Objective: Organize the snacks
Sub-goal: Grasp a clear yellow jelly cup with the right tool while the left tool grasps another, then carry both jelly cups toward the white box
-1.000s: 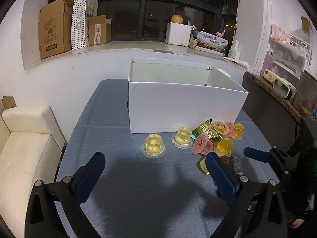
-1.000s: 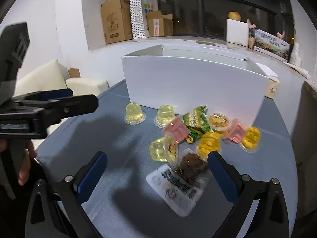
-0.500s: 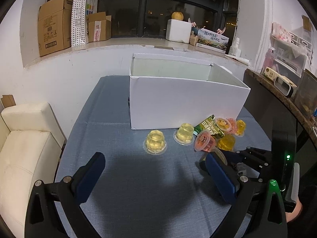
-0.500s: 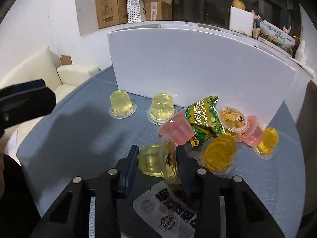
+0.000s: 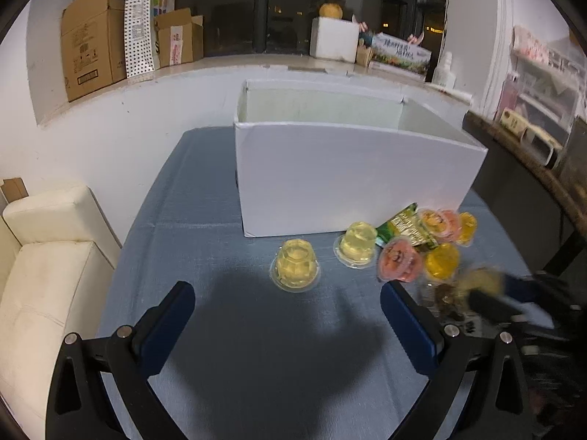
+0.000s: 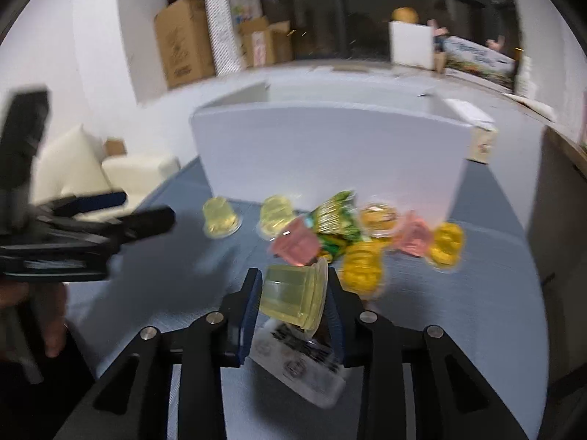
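My right gripper (image 6: 293, 289) is shut on a pale yellow jelly cup (image 6: 293, 293) lying on its side, held just above the blue tablecloth. Behind it lie a pink jelly cup (image 6: 297, 244), a green snack packet (image 6: 335, 220), orange and yellow cups (image 6: 363, 264) and a white packet (image 6: 301, 359). A white open box (image 5: 352, 176) stands behind them. My left gripper (image 5: 290, 315) is open and empty, in front of a yellow jelly cup (image 5: 295, 266) standing alone; a second one (image 5: 357, 244) stands to its right.
A cream sofa (image 5: 40, 256) stands left of the table. Cardboard boxes (image 5: 91, 55) and a dotted bag sit on the window ledge behind. A dark counter (image 5: 528, 168) runs along the right. The right gripper shows blurred in the left wrist view (image 5: 513, 304).
My right gripper closed on the pale yellow jelly cup and has lifted and pulled back with it. My left gripper has edged slightly toward the cups and stays open.
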Demonstrator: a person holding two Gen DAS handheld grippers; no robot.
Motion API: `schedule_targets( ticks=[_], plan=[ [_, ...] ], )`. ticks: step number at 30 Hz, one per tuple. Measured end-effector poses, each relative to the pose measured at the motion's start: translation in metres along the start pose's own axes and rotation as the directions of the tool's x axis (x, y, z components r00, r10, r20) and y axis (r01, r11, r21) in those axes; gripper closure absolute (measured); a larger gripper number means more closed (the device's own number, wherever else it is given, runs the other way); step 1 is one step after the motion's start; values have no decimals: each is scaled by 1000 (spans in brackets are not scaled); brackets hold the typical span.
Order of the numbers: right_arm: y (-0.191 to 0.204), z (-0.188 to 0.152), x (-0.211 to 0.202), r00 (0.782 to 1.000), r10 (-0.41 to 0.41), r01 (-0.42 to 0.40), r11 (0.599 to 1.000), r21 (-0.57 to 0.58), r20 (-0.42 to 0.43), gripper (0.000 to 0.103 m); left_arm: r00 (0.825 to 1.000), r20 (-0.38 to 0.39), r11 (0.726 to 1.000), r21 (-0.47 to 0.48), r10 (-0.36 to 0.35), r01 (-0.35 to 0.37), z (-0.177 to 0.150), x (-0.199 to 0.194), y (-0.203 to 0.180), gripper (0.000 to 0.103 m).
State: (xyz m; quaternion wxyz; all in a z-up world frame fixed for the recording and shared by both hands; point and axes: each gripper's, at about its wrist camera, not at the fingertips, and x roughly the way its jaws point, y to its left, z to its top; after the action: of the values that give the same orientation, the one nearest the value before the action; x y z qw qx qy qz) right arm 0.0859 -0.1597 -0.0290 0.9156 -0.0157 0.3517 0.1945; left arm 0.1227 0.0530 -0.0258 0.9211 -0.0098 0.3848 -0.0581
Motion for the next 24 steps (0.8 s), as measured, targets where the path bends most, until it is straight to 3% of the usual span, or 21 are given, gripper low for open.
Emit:
schedule_targets(
  ticks=[8, 13, 17, 22, 24],
  plan=[
    [-42, -4, -25, 997, -68, 59, 984, 170, 47, 68, 996, -86, 999, 27, 38, -36, 8, 48, -7, 2],
    [-52, -6, -24, 994, -105, 93, 972, 217, 43, 69, 992, -105, 998, 20, 69, -67, 12, 66, -5, 24],
    [-55, -7, -23, 995, -92, 81, 970, 227, 36, 69, 990, -125, 998, 28, 67, -64, 15, 80, -7, 33],
    [-54, -7, -22, 995, -89, 79, 971, 224, 35, 69, 992, -117, 997, 55, 51, -45, 23, 91, -11, 64],
    [-55, -8, -21, 995, -89, 79, 971, 225, 34, 69, 992, -109, 995, 83, 67, -58, 22, 91, -14, 64]
  ],
)
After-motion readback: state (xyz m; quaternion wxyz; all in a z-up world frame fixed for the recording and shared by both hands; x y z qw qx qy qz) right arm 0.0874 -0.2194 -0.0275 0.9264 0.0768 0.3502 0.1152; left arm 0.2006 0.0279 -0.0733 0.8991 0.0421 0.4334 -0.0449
